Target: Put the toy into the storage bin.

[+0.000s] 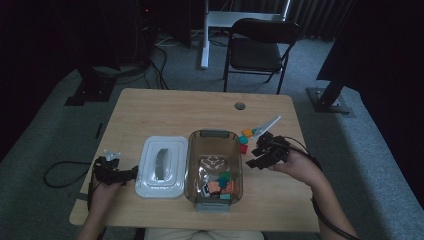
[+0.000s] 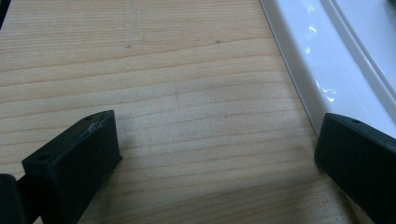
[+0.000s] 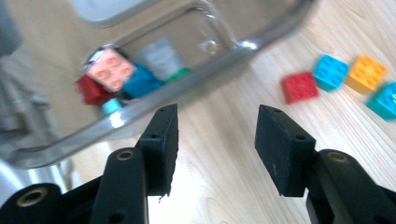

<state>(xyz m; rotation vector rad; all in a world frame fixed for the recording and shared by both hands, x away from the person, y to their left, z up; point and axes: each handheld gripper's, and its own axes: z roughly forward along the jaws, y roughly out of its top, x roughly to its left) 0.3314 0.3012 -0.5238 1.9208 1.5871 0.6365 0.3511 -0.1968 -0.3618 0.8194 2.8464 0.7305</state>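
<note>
In the right gripper view the right gripper (image 3: 216, 145), fingers partly open and empty, has the red brick (image 3: 300, 87) at upper right, beyond the right-hand finger.

Red brick (image 3: 300, 87), blue brick (image 3: 331, 71), orange brick (image 3: 365, 71) — pale wood-grain table (image 2: 187, 93), white lid (image 1: 162, 167)

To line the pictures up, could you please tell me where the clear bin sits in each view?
High view: clear bin at table centre, right of the white lid.
Left gripper view: the bin is not in it; the lid's edge runs upper right.
Right gripper view: bin upper left, blocks inside.
Shared landmark: the wooden table.
</note>
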